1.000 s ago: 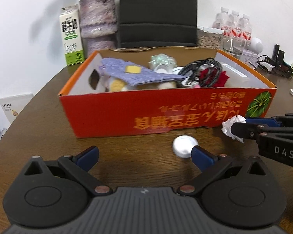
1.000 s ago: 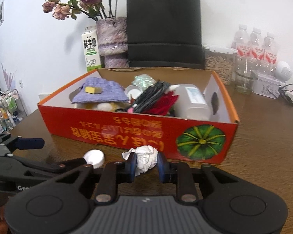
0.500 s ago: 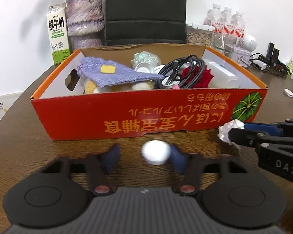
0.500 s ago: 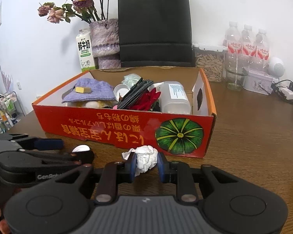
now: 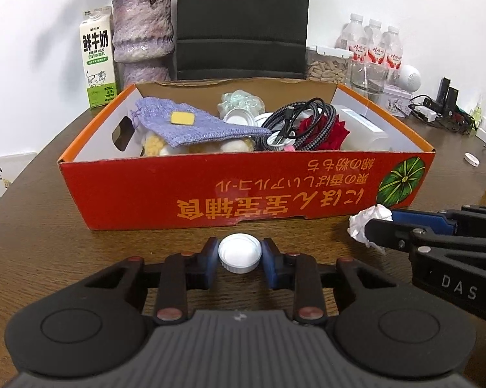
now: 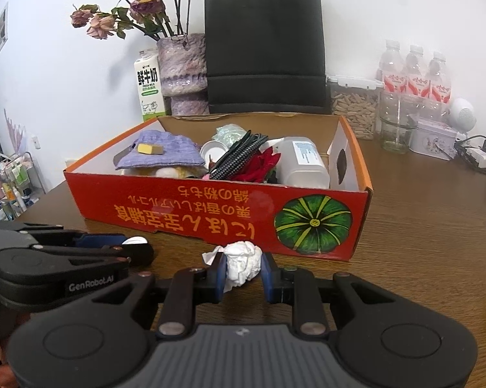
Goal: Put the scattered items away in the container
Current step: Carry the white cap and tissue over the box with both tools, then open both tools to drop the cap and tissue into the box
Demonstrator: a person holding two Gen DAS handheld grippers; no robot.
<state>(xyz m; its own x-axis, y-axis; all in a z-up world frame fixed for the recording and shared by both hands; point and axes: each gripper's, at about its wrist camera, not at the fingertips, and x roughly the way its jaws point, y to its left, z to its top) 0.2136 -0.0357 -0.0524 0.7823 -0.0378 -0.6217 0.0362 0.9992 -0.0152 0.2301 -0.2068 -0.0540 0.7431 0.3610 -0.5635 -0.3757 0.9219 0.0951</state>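
My left gripper (image 5: pixel 239 255) clamps one white cap (image 5: pixel 239 253), my right gripper (image 6: pixel 243 266) one paper wad (image 6: pixel 244 263), both before one red box (image 5: pixel 243 187); behind, "FRESH MILK" carton (image 5: pixel 97 56), three bottles (image 5: pixel 369 45).

Behind stands a milk carton (image 5: pixel 98 57) beside a purple vase (image 5: pixel 142 32) (with dried roses (image 6: pixel 126 9)). A black paper bag (image 6: pixel 265 45) follows — then water bottles (image 6: pixel 416 77) on the wooden table (image 6: pixel 437 226).

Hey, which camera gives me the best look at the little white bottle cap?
The left wrist view. There the white cap sits centered between the left gripper's fingers, its whole top visible. In the right wrist view only a sliver of the cap peeks above that gripper's side.
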